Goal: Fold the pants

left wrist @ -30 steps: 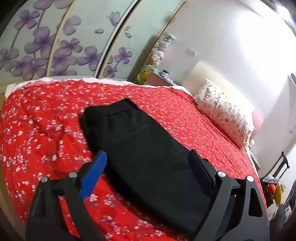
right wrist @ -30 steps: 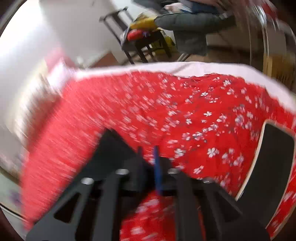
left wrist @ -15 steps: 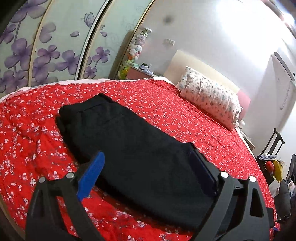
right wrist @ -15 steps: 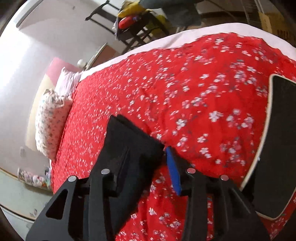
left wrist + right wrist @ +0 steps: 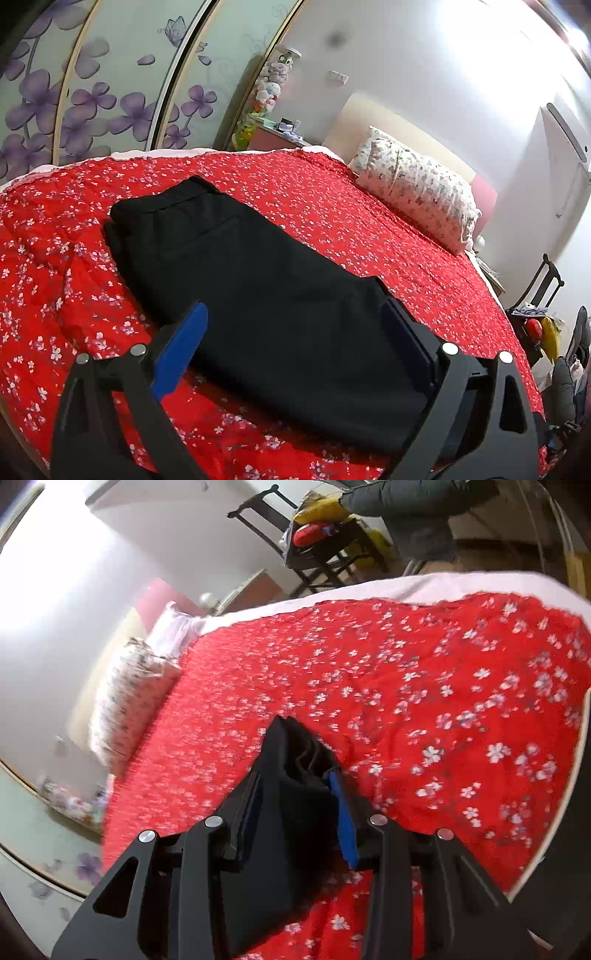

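Black pants [image 5: 258,295] lie folded lengthwise and flat on the red flowered quilt [image 5: 332,206], waistband at the far left. My left gripper [image 5: 293,308] hovers low over their near end. It is open wide, one blue pad on each side of the cloth and nothing gripped. In the right wrist view, a bunched end of the pants [image 5: 291,746] stands up between the blue pads of my right gripper [image 5: 295,779]. Those jaws are closing and the cloth fills the gap from pad to pad.
A flowered pillow [image 5: 417,192] lies at the head of the bed. Flower-printed wardrobe doors [image 5: 92,92] stand behind it. A dark chair [image 5: 325,554] piled with clothes is beyond the bed's edge. A dark flat object with a pale rim [image 5: 587,812] sits at the right.
The right wrist view has swung and steadied. The pants' end now stands between the right pads instead of beside the left finger. The left view tilted early on, then held still.
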